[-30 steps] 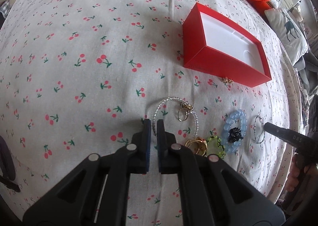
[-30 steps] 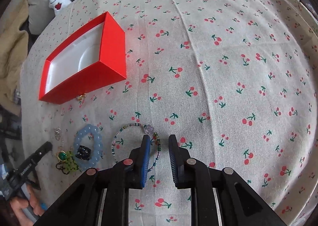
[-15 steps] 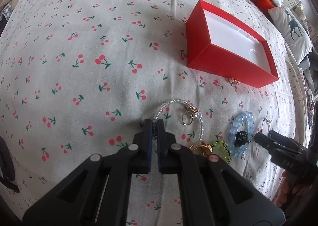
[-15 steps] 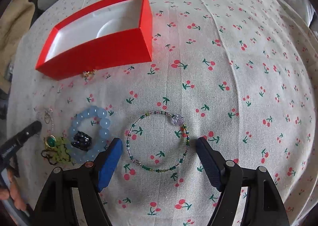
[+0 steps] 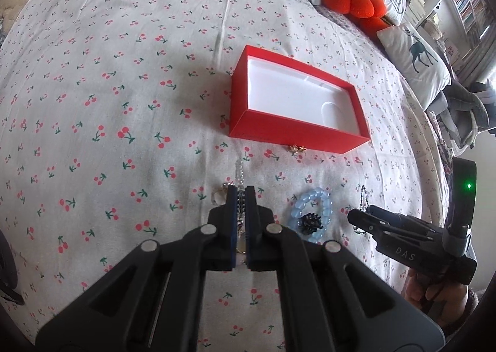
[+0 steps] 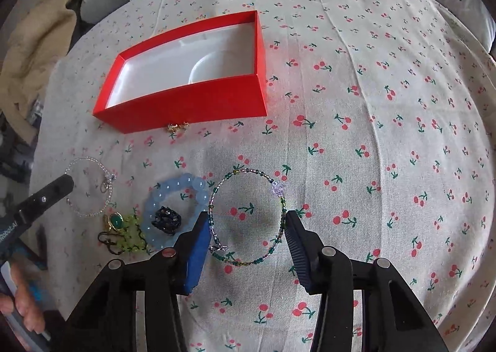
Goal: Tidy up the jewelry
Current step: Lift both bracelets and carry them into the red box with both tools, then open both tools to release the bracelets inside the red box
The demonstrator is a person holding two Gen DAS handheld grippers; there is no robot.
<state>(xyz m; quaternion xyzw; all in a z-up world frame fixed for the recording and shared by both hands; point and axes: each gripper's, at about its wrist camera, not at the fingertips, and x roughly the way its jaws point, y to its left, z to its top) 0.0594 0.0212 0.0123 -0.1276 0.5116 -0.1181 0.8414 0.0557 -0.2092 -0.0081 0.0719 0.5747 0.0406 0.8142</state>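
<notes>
The left gripper [image 5: 241, 197] has its jaws drawn nearly together on the clear beaded bracelet [image 6: 90, 186], a thin silvery strand showing in the narrow gap and running on past the tips; in the right view the bracelet's far loop lies on the bedspread [image 6: 372, 135], so it seems pinched at one side and not yet lifted clear; the right gripper [image 6: 248, 228] stands with its jaws wide apart and empty, straddling the green and purple seed-bead bracelet [image 6: 248, 218], which lies flat in a ring between the pads, the left pad touching or just beside its rim; just left of it lie the pale blue bead bracelet [image 6: 173, 197] with a small black ornament [image 6: 167, 218] inside it, and a green-stoned ring [image 6: 116, 221] against a yellow-green piece [image 6: 131, 235]; the open red box [image 6: 186, 104] sits farther back, white-lined and bare, with a small gold trinket [image 6: 177, 127] at its near wall. Judgement: the strung pieces are very light, limp and liable to slide or sag; a pinch across the strand, not the charm, should serve; the soft bedding will yield under pressure.
</notes>
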